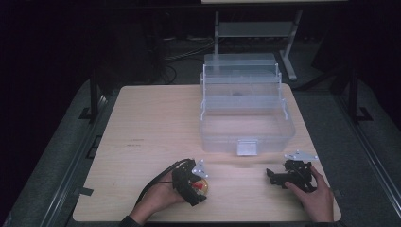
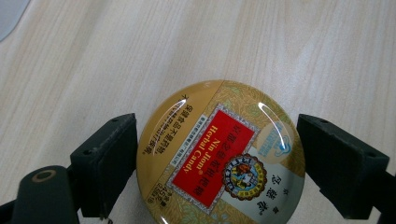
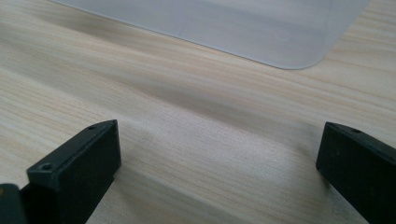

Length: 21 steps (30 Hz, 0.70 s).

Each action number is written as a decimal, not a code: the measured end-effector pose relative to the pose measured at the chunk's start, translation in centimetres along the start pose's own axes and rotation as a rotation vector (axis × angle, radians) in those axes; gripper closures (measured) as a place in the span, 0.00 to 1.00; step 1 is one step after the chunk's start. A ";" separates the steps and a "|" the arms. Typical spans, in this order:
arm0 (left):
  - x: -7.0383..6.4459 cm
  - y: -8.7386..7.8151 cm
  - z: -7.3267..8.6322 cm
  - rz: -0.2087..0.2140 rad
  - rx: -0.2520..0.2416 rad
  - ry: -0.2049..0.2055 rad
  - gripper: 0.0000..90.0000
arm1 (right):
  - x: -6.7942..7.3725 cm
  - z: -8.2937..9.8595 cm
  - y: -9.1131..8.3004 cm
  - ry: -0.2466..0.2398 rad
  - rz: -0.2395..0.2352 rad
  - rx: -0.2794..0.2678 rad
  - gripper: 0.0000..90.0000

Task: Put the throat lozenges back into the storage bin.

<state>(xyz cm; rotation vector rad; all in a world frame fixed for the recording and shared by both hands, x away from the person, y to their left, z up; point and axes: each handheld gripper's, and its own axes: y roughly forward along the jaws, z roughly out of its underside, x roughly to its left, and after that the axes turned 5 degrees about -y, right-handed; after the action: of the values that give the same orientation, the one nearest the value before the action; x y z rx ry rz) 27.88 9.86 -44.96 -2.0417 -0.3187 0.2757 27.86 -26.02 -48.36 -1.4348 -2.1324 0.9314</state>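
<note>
The round candy tin (image 2: 220,154) runs off the bottom edge of the left gripper view, and in the high view the left gripper (image 1: 191,182) covers most of it (a red-and-gold sliver shows). The tin's smallest print is illegible. The clear storage box (image 3: 224,23) is cut off by the right gripper view's top edge.

Overhead light falls on the worktop (image 1: 156,118); surroundings are near black. White glare streaks cross the glossy candy tin (image 2: 219,154). Both gripper views are sharp, with soft shadows beneath the jaws.

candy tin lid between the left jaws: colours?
Gold candy tin with a red centre label and a pale grey-white patch; clearest in the left gripper view.
</note>
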 end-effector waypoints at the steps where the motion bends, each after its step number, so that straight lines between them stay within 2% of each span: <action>1: 0.0 0.0 0.0 0.001 -0.001 -0.001 0.15 | 0.0 0.0 0.0 0.000 0.000 0.000 0.00; 10: 0.0 0.0 0.1 0.002 0.010 0.007 0.19 | 0.0 0.0 0.0 0.001 0.000 0.000 0.00; 21: 0.1 -0.1 0.2 0.009 0.004 -0.007 0.21 | 0.0 0.0 0.0 0.000 0.000 0.000 0.00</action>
<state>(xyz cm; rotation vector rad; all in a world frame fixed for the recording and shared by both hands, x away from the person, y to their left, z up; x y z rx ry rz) 27.91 10.11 -45.02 -2.0392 -0.3128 0.2894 27.86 -26.02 -48.36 -1.4352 -2.1323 0.9310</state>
